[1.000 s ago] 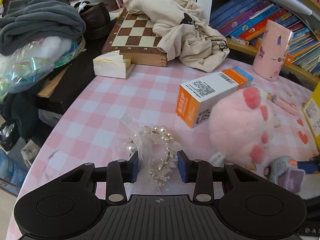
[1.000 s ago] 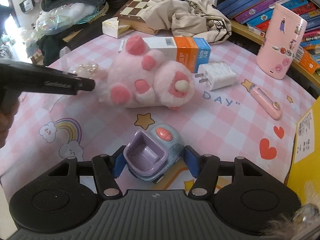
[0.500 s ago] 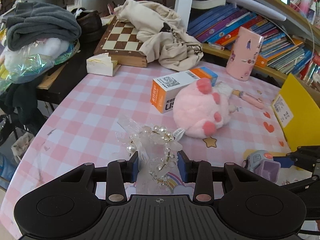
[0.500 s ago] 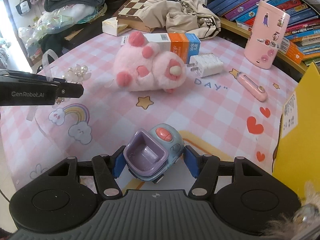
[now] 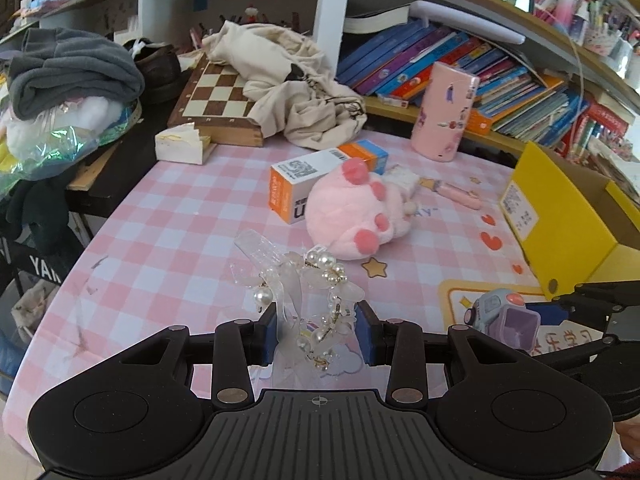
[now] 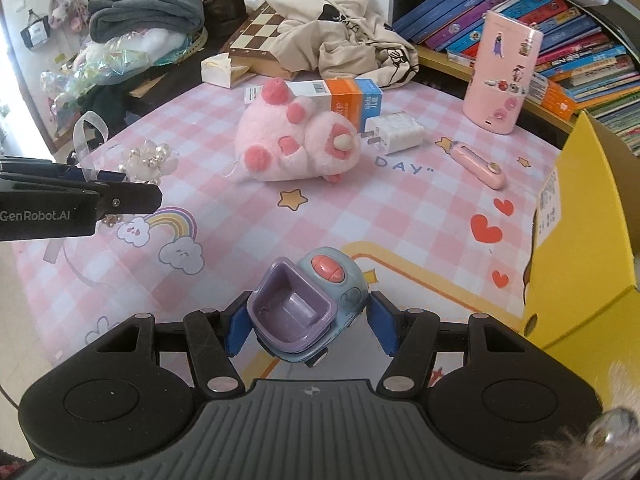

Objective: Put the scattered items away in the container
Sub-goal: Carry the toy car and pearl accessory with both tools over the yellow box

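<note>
My left gripper (image 5: 318, 332) is shut on a pearl and clear-ribbon ornament (image 5: 316, 280), held up over the pink checked tablecloth. To its right, my right gripper (image 6: 308, 320) is shut on a small blue and purple toy car (image 6: 316, 292), also lifted off the table. The yellow cardboard box (image 6: 580, 220) stands open at the right, close to the car. On the table lie a pink plush (image 6: 292, 140), an orange and white carton (image 6: 340, 96), a white charger (image 6: 396, 132) and a pink pen-shaped item (image 6: 476, 160).
A tall pink case (image 6: 504, 72) stands by a low shelf of books (image 5: 460, 64). At the back are a chessboard (image 5: 216, 100) under a beige cloth, a tissue pack (image 5: 180, 144) and piled clothes (image 5: 72, 68) on the left.
Both grippers have risen and pulled back with their loads, drifting right. The table items look farther away and the yellow box has come into view.
</note>
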`<state>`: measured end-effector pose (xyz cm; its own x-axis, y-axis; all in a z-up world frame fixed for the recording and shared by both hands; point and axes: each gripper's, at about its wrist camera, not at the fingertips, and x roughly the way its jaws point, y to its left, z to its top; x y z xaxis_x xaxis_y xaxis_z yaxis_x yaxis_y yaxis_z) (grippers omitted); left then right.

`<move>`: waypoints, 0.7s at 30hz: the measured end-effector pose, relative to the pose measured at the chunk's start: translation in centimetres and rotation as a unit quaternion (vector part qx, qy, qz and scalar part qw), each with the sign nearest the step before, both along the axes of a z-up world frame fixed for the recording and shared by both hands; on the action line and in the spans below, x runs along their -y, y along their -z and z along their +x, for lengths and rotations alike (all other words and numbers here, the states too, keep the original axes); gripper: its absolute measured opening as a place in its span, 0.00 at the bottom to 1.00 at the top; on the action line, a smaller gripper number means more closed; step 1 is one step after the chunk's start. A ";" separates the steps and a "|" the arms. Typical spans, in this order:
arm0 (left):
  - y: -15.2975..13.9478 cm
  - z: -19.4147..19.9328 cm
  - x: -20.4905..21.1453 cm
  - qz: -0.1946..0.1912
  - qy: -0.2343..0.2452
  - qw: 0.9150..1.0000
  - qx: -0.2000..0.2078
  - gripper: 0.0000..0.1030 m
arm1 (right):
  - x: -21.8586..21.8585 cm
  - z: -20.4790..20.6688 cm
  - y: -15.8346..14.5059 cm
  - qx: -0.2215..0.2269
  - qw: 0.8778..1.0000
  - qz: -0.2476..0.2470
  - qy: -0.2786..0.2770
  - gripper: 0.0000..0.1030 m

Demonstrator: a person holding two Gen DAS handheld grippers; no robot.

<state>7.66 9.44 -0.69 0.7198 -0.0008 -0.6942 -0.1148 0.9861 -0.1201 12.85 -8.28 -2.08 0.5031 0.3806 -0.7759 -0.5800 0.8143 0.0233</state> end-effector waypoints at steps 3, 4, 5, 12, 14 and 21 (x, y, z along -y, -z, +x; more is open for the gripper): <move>-0.2 -0.7 0.3 -0.002 0.008 1.000 0.005 0.36 | 0.3 -0.7 -0.3 0.003 1.000 0.002 0.006 0.57; -0.3 -0.9 0.5 -0.002 0.012 1.000 0.006 0.36 | 0.4 -0.9 -0.4 0.004 1.000 0.003 0.008 0.57; -0.4 -1.1 0.6 -0.003 0.015 1.000 0.008 0.36 | 0.5 -1.1 -0.5 0.004 1.000 0.004 0.011 0.57; -1.2 -2.8 1.2 -0.008 0.036 0.999 0.023 0.36 | 1.5 -2.8 -1.3 0.011 0.999 0.010 0.032 0.57; -1.5 -3.3 1.5 -0.010 0.042 0.999 0.028 0.36 | 1.9 -3.4 -1.6 0.013 0.999 0.011 0.039 0.57; -2.1 -4.8 1.8 -0.015 0.054 0.998 0.042 0.36 | 3.5 -5.4 -1.9 0.012 0.997 0.012 0.069 0.57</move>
